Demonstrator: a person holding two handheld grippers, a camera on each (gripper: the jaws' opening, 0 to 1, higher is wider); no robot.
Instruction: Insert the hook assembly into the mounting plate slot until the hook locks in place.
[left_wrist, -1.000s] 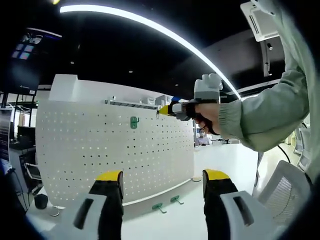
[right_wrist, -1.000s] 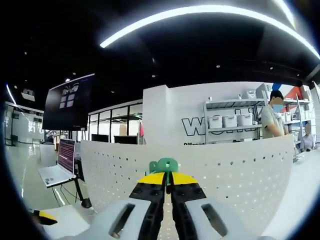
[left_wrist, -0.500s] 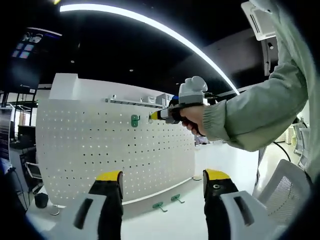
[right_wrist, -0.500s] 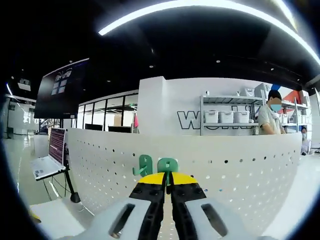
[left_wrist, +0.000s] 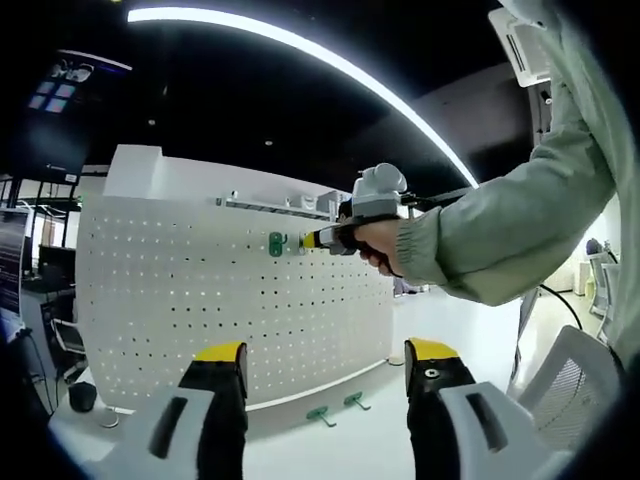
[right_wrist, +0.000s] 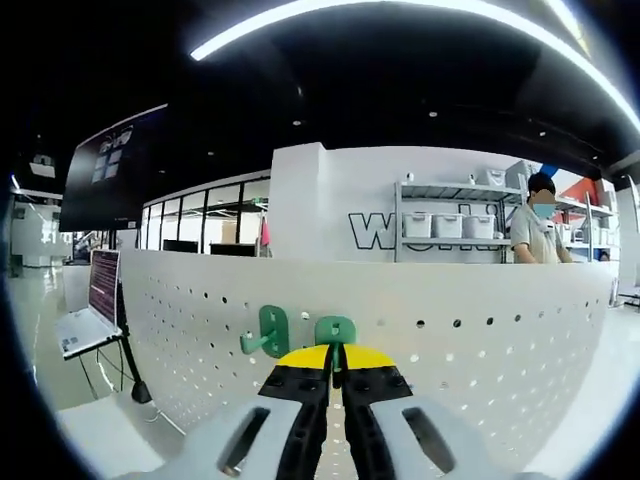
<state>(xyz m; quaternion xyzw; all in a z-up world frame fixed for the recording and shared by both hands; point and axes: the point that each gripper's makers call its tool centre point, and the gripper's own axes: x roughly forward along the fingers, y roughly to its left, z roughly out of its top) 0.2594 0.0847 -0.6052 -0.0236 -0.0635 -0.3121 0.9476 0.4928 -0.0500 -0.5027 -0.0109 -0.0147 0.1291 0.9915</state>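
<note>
While the right tongs (right_wrist: 335, 372) stood pressed together on a green hook (right_wrist: 335, 330), the decisive relation was between that hook's back plate and the white pegboard (right_wrist: 480, 345) straight ahead of it: in the right gripper view the plate sat just above the yellow tips, upright, face-on to the perforated panel and very near it, though whether it touched the surface could not be told. Just beside it, toward the panel's left edge, a second green hook (right_wrist: 265, 333) was already seated on the board with its arm reaching down and away, so the held one lay level with it and one column over. From the left gripper view the same scene read sideways: the right tongs (left_wrist: 318, 239), carried by a hand (left_wrist: 378, 243), pointed along their long axis at the board's upper row, with the mounted hook (left_wrist: 276, 244) just off their tip. The left tongs (left_wrist: 325, 352) hung spread and empty, well apart from the board and low, so the right hand was plainly the nearer one. Two more green hooks (left_wrist: 333, 407) lay on the bench (left_wrist: 350, 445) near the foot of the pegboard. My judgement was that insertion was close but not finished, and that the coming push needed the plate's pegs lined up with the holes, then driven straight in.
</note>
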